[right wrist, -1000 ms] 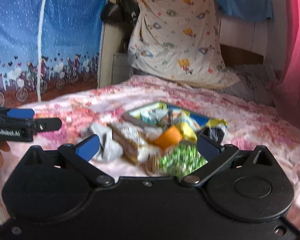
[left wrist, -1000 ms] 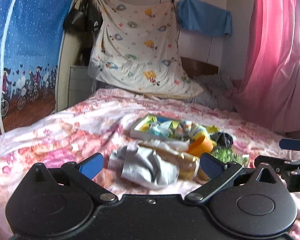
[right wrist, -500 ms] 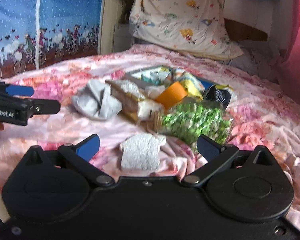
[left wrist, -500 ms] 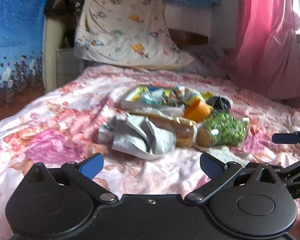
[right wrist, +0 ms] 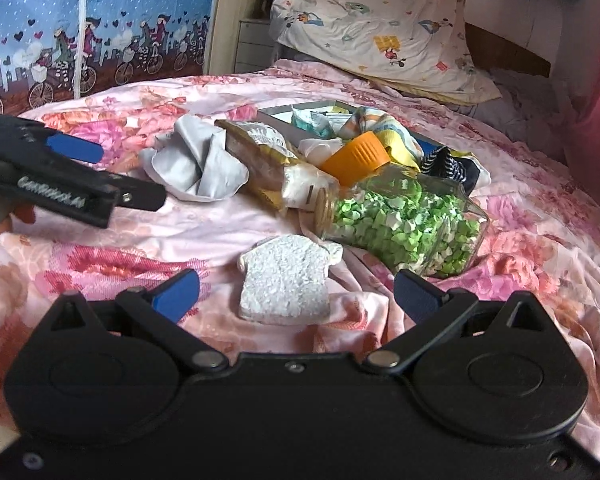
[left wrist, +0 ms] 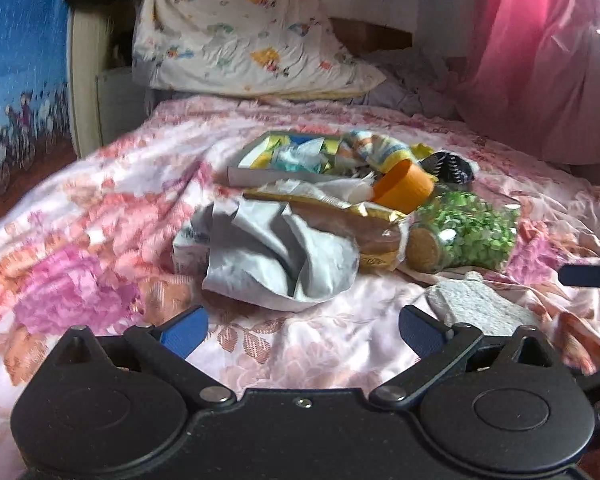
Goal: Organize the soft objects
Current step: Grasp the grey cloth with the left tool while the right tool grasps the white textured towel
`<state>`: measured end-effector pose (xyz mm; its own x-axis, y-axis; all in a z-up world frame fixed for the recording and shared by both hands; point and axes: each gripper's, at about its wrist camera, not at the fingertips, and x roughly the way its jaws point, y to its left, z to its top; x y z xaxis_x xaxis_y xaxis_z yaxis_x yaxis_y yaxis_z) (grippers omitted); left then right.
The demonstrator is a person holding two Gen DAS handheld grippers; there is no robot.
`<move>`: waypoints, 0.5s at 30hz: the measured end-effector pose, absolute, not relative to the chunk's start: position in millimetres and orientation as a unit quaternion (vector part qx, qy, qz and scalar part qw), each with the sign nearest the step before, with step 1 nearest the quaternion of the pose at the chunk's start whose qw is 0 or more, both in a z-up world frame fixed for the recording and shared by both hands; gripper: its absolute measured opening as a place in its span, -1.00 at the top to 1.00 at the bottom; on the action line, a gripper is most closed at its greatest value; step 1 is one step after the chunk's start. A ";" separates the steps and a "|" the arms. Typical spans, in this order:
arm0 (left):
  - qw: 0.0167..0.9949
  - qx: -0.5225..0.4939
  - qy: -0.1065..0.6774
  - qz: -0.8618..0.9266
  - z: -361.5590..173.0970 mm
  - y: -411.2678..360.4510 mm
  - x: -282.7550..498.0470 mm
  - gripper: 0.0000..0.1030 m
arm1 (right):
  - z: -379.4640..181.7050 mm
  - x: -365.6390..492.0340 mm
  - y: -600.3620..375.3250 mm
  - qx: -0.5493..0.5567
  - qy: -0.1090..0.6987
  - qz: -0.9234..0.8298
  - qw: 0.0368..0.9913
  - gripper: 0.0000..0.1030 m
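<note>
A pile of items lies on the flowered bedspread (left wrist: 80, 240). A crumpled grey cloth (left wrist: 276, 256) (right wrist: 198, 168) is at the pile's left, beside a gold bread bag (left wrist: 364, 228) (right wrist: 276, 164). A white bread-shaped sponge (right wrist: 286, 284) (left wrist: 476, 304) lies nearest, just ahead of my right gripper (right wrist: 296, 292), which is open and empty. My left gripper (left wrist: 302, 328) is open too, hovering short of the grey cloth. A striped sock (right wrist: 380, 128) and a dark striped cloth (right wrist: 452, 164) lie by a shallow box (left wrist: 260, 176).
A glass jar of green paper bits (right wrist: 404, 220) (left wrist: 468, 232) with a cork lies on its side. An orange lid (right wrist: 358, 158) rests behind it. A patterned pillow (left wrist: 252, 36) leans at the headboard, a pink curtain (left wrist: 540, 60) hangs right, a blue tent wall (right wrist: 80, 20) stands left.
Both grippers have moved forward and down toward the pile, which now looms larger. The white sponge now sits between the right gripper's fingers in view. Both stay open.
</note>
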<state>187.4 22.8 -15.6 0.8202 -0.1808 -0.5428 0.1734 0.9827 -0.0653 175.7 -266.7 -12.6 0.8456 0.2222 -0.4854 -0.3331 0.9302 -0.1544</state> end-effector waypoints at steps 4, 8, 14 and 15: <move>0.944 -0.064 0.311 -0.095 -21.9 35.3 204.7 -0.80 | -16.0 182.7 -262.5 -0.121 0.239 0.151 0.951 -0.98; 0.933 -0.126 0.325 -0.092 -29.1 48.5 217.5 -0.67 | -18.8 195.7 -257.5 -0.120 0.249 0.160 0.948 -0.82; 0.924 -0.183 0.323 -0.088 -35.1 60.3 227.3 -0.46 | -28.9 217.4 -250.8 -0.120 0.283 0.159 0.938 -0.61; 0.923 -0.188 0.323 -0.088 -35.6 60.9 228.7 -0.44 | -30.1 221.5 -250.6 -0.115 0.289 0.159 0.937 -0.58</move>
<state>228.7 60.9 -35.6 0.7764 -0.2846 -0.5624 0.0416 0.9134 -0.4049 221.5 -250.6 -30.1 0.7820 0.2318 -0.5786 -0.3653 0.9226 -0.1241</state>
